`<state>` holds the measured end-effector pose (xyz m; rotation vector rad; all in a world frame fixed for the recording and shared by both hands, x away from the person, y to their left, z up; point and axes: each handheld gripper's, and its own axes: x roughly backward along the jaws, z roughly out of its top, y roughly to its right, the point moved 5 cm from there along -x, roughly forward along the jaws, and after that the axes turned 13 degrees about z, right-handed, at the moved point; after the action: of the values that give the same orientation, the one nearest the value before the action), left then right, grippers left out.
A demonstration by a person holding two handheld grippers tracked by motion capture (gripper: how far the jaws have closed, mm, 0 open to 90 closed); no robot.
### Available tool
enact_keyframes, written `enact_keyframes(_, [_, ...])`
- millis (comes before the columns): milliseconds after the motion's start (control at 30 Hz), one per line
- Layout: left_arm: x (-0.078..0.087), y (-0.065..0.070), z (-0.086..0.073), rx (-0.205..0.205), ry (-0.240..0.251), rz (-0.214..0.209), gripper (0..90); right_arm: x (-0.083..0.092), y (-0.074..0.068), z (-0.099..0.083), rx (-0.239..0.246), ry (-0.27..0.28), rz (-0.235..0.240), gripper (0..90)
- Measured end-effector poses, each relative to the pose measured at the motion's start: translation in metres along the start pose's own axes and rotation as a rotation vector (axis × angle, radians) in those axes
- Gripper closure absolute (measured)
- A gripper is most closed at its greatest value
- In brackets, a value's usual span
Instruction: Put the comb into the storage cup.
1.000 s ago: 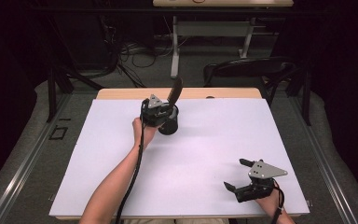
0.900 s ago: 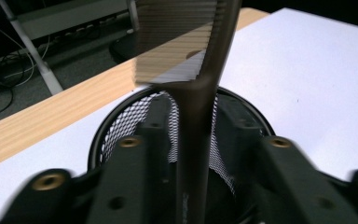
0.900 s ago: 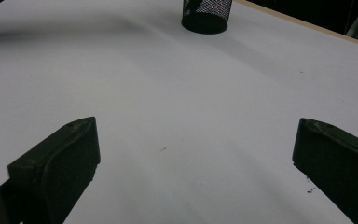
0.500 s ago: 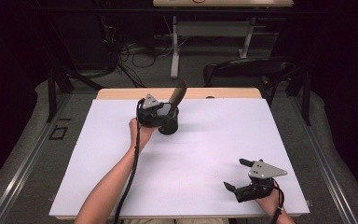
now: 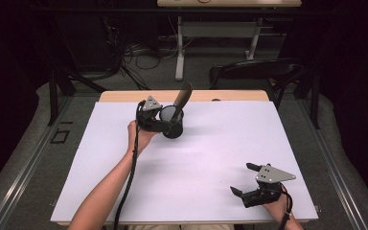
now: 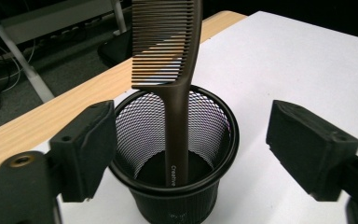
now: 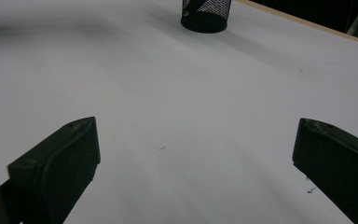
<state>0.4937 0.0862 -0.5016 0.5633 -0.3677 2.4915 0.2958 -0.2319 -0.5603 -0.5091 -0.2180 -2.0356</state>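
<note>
Left tongs [image 6: 186, 154], just spreading, flank the black mesh cup [image 6: 175, 158] holding a brown plastic comb [image 6: 170, 56]; right tongs [image 7: 191, 163] rest spread.

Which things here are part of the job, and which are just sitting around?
Part of the job:
comb, standing handle-down in the cup
black mesh cup
left gripper, jaws just opened, pads clear of the comb

Just there:
right gripper, open, resting on the white table
dark chair behind the table

The wooden table [image 5: 124, 96] carries a white sheet [image 5: 196, 163]. A black mesh cup [image 5: 173, 125] stands directly on the sheet near its far edge.
</note>
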Motion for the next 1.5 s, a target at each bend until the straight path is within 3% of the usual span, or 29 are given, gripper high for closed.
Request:
enact_keyframes(900, [0.032, 0.003, -0.006, -0.056, -0.084, -0.002, 1.7, -0.003, -0.004, 0.002, 0.012, -0.010, 0.009, 0.3])
enact_keyframes(1500, [0.060, 0.003, -0.029, -0.060, -0.117, -0.003, 0.0, -0.002, -0.004, 0.002, 0.013, -0.008, 0.007, 0.2])
